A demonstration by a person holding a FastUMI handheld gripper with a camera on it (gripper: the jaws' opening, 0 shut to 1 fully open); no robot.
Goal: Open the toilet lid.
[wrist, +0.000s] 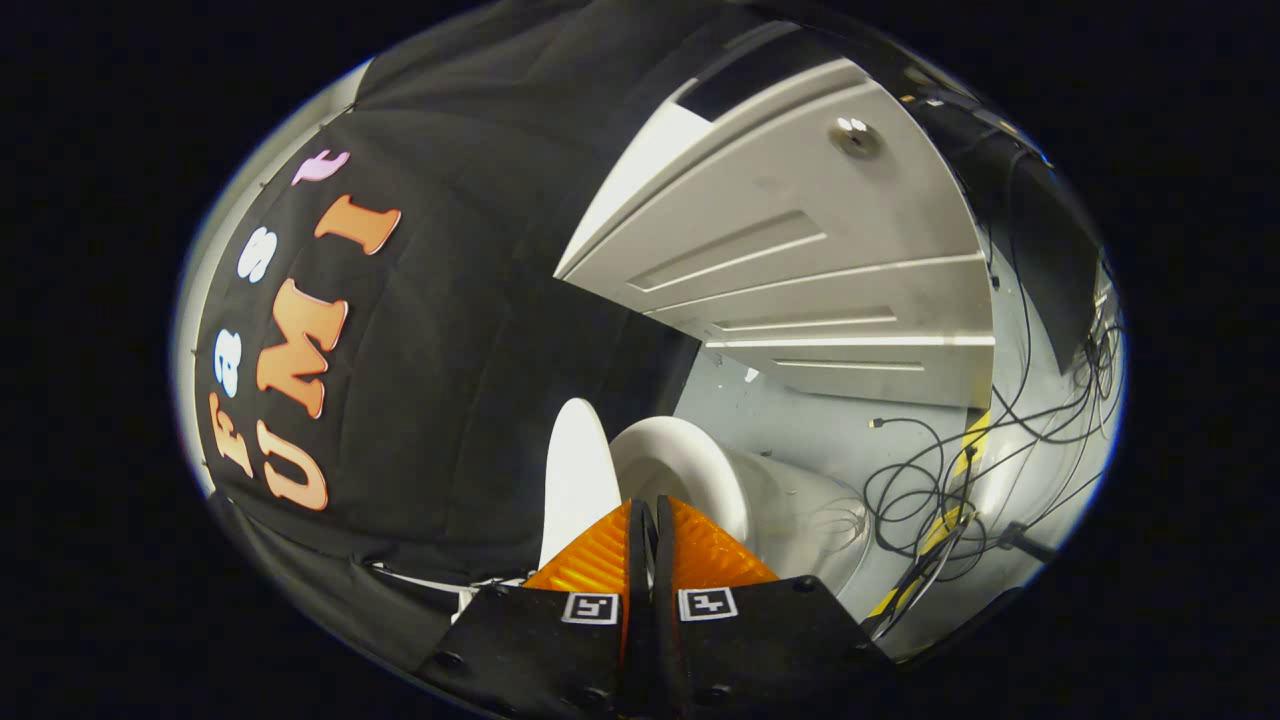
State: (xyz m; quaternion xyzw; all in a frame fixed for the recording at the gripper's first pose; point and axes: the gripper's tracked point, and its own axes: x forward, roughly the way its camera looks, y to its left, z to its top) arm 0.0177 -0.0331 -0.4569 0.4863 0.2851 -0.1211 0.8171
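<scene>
A: Nearest us are the tongs (pixel 650 510), fingers pressed together with barely a slit between them and nothing held in it.

B: And the toilet lid (pixel 575 480)?

A: Just ahead of the fingertips, a little to their left. It looks already raised, standing roughly on edge close to the black cloth wall (pixel 450 400). The seat and bowl (pixel 690 470) sit just beside it, to the right of the tips.

B: So the job is mostly done?

A: I'd judge so, though the view is tilted and I can't tell whether the lid is leaning securely on anything behind it.

B: What could go wrong?

A: If it's only balanced near upright, a brush from the closed fingers on the way out could tip it back down onto the seat. The cloth behind is soft, so it may give no firm stop either.

B: Anything else nearby?

A: A white panelled door (pixel 800 270) beyond the toilet, and a tangle of black cables (pixel 950 470) on the floor to the right, well apart from the tongs.
</scene>
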